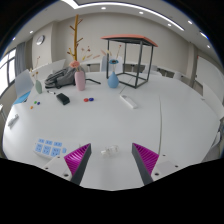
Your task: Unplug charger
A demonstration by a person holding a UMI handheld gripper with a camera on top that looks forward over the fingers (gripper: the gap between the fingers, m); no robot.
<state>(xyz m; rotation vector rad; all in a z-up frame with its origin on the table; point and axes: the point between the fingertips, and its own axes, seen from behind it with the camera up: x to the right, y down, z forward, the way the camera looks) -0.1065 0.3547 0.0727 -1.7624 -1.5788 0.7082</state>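
Note:
My gripper point(111, 160) is open above a white table point(150, 125), with its magenta pads point(78, 158) wide apart. A small white object point(108, 150), perhaps the charger, lies on the table just ahead of the fingertips, in the gap between them. It is too small to tell a cable or a socket. Nothing is held between the fingers.
Farther back stand a pink vase with yellow branches point(79, 78), a blue vase point(112, 80), a black object point(63, 99) and a white object point(128, 100). A blue-and-white card point(48, 147) lies ahead of the left finger. A black-framed stand with a red top point(130, 50) is beyond.

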